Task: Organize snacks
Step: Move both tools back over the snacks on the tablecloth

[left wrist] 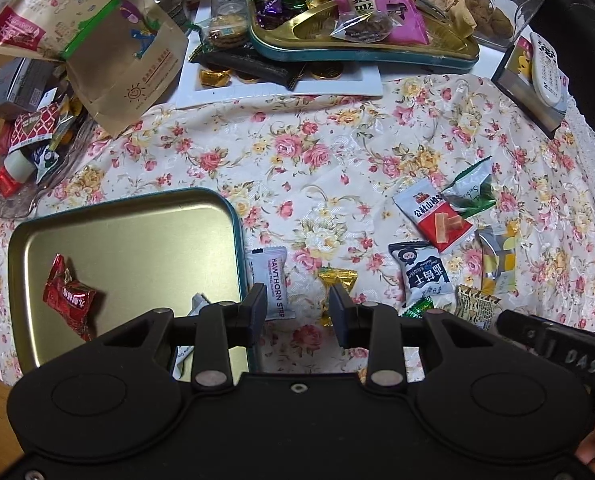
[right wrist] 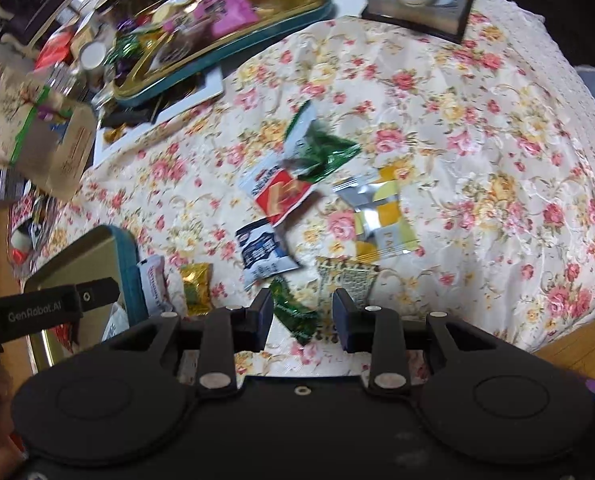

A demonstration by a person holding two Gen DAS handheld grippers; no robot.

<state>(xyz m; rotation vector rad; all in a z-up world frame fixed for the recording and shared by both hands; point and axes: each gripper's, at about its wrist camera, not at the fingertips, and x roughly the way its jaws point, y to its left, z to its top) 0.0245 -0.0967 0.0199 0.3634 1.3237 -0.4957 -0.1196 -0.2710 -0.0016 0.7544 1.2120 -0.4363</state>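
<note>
Left tongs (left wrist: 297, 312) tipped down, parted, empty; gold candy (left wrist: 337, 280) below.

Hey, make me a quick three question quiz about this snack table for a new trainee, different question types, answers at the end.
1. True or false: the gold tin tray near the left gripper holds a red wrapped candy.
2. Multiple choice: the white Hawthorn Strip packet lies A) inside the tray, B) on the floral tablecloth just beside the tray, C) in a jar.
3. Fill in: the small snack lying in front of the right gripper is wrapped in ____ foil.

Key: 1 true; 2 B; 3 green, the green candy.
</note>
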